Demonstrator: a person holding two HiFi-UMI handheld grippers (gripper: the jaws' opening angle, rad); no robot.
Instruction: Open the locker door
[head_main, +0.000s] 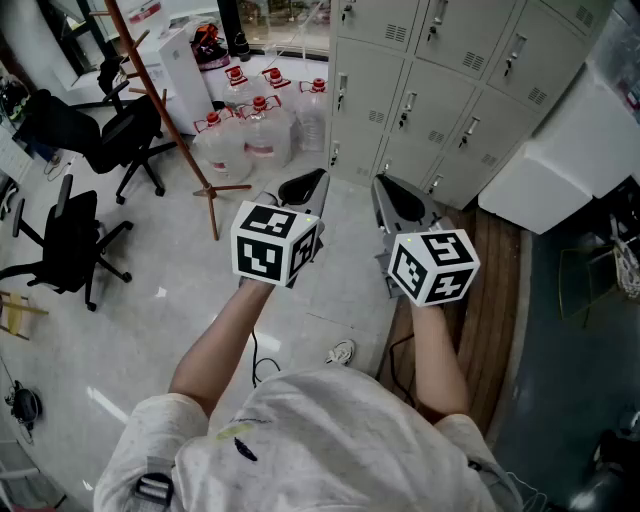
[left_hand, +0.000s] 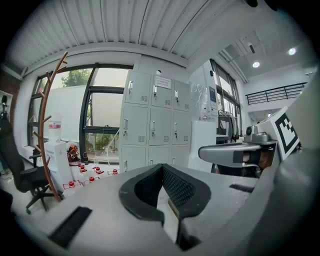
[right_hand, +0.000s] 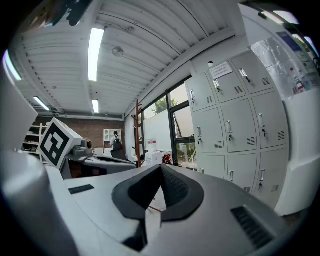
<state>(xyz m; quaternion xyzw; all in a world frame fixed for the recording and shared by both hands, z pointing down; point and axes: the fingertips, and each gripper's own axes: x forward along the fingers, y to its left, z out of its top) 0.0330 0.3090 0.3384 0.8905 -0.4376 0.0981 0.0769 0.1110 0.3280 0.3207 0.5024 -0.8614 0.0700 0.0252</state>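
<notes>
A bank of grey lockers (head_main: 450, 80) stands ahead at the upper right, every door closed, each with a small handle. It also shows in the left gripper view (left_hand: 155, 122) and the right gripper view (right_hand: 235, 115). My left gripper (head_main: 318, 178) is held out in the air, well short of the lockers, shut and with nothing in it (left_hand: 162, 167). Beside it, the right gripper (head_main: 380, 185) points at the lower lockers from a distance, also shut and empty (right_hand: 161, 167). Neither touches a door.
Several large water bottles (head_main: 255, 125) with red caps stand on the floor left of the lockers. A wooden coat stand (head_main: 170, 110) and black office chairs (head_main: 70, 240) are further left. A white cabinet (head_main: 560, 160) stands at the right, with a wooden floor strip (head_main: 490, 290) below it.
</notes>
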